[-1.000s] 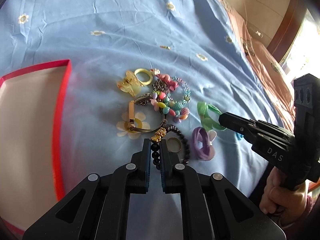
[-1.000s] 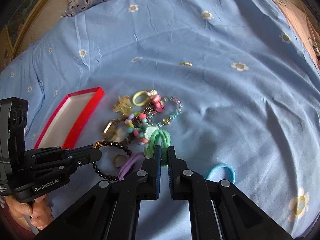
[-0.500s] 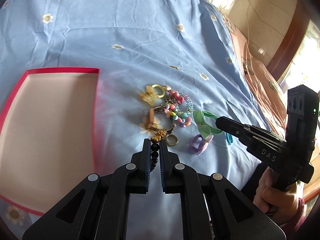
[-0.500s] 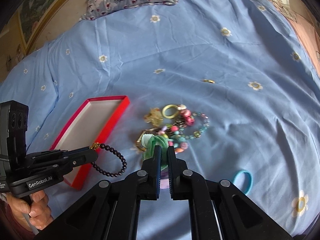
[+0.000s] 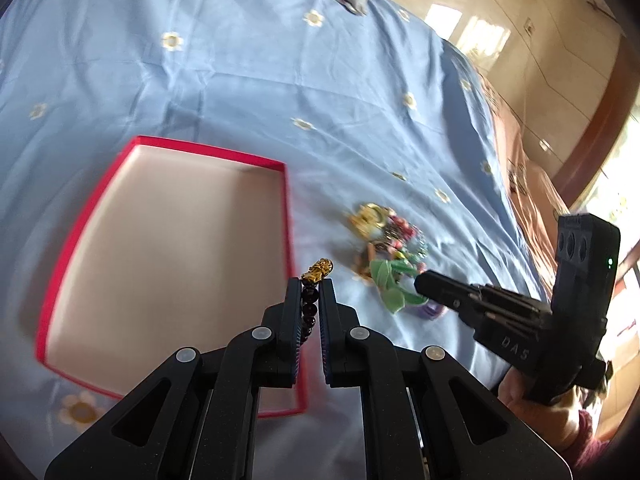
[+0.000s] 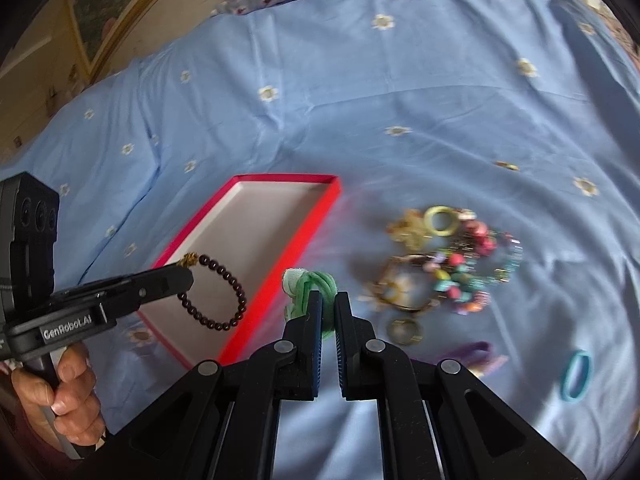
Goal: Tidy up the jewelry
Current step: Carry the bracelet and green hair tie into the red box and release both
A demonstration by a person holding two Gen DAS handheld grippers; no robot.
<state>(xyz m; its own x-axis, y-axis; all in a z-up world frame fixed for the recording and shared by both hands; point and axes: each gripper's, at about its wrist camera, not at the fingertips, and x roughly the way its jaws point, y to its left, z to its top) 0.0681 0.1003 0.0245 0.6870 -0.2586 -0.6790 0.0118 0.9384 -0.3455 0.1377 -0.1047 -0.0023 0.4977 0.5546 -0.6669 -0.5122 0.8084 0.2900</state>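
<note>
- Over the near right edge of the red box, the left tongs are pinching the dark bead bracelet near its gold charm, letting the loop dangle free for dropping inside.
- Just right of the box, the right tongs are squeezing the green hair tie, apparently lifted off the bed.
- Remaining jewelry is lying piled farther right, awaiting sorting.

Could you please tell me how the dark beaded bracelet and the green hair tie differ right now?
The beaded bracelet is a dark open ring of round beads with a gold charm; the green hair tie is soft, bunched fabric. The bracelet hangs over the red box; the tie is beside it. Both are held aloft, gripped in jaws.
</note>
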